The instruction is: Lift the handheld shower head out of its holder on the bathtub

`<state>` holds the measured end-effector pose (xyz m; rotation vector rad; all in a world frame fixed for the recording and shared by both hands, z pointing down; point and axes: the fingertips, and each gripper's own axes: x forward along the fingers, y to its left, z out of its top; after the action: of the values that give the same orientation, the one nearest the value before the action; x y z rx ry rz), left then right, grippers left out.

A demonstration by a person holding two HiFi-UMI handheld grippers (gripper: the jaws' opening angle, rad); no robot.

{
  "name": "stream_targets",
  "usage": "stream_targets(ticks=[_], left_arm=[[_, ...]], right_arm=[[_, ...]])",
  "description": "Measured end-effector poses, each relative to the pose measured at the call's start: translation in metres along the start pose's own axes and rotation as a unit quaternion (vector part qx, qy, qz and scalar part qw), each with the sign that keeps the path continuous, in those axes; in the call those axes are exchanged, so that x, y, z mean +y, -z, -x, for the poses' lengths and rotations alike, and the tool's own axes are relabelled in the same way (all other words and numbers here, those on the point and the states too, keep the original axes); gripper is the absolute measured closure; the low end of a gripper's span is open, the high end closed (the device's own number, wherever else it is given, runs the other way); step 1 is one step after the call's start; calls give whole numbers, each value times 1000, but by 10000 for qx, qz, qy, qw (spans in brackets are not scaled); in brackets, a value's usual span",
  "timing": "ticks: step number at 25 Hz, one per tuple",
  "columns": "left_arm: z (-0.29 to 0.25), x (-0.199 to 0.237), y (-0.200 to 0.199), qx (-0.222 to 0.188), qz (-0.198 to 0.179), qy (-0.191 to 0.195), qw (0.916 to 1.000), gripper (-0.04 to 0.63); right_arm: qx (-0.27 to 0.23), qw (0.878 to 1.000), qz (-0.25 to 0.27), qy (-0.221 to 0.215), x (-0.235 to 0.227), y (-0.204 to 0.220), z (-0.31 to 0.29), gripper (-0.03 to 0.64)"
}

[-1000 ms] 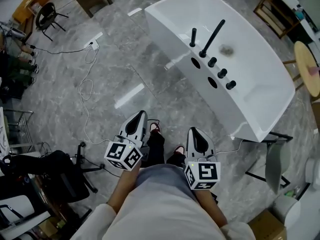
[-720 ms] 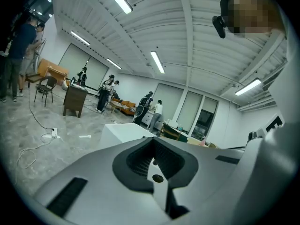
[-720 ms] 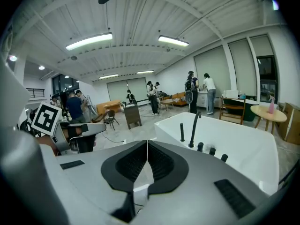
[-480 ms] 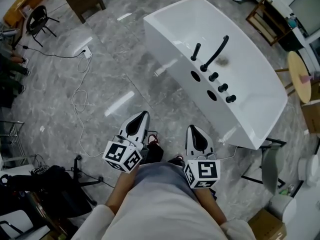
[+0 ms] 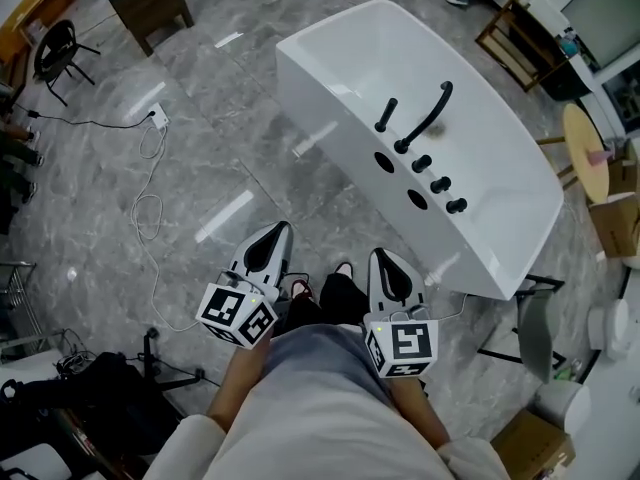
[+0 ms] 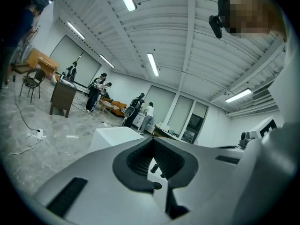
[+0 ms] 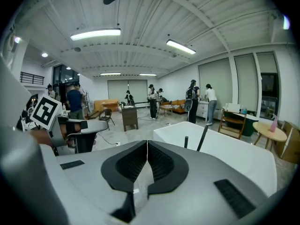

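Two grippers low in head view, left gripper point(image 5: 276, 233) and right gripper point(image 5: 383, 258), well apart from white bathtub point(image 5: 320, 78) at upper right, handheld shower head point(image 5: 386, 115) upright in its rim holder, left gripper view, jaws closed on nothing, right gripper view, jaws closed, empty, bathtub at right of frame.

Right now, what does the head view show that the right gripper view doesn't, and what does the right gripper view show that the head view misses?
Only the head view: the row of black knobs on the tub's rim, and the white cable on the floor.
Only the right gripper view: ceiling lights, people standing at the back, and the right gripper with its jaws closed together, nothing between them.
Both: the white bathtub, its short black shower head and long black spout, the round table, and the left gripper.
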<state>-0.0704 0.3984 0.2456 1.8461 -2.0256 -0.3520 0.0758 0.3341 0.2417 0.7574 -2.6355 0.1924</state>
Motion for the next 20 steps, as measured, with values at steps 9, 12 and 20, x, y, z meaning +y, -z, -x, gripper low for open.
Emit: stream_targets(ticks=[9, 12, 20], left_arm=[[-50, 11, 0, 275, -218, 101, 9993, 589], [-76, 10, -2, 392, -290, 245, 9985, 589], [-152, 9, 0, 631, -285, 513, 9963, 589]], right_arm=[[-133, 9996, 19, 238, -22, -22, -43, 597], [-129, 9994, -75, 305, -37, -28, -60, 597], [-2, 9991, -236, 359, -85, -36, -110, 597]])
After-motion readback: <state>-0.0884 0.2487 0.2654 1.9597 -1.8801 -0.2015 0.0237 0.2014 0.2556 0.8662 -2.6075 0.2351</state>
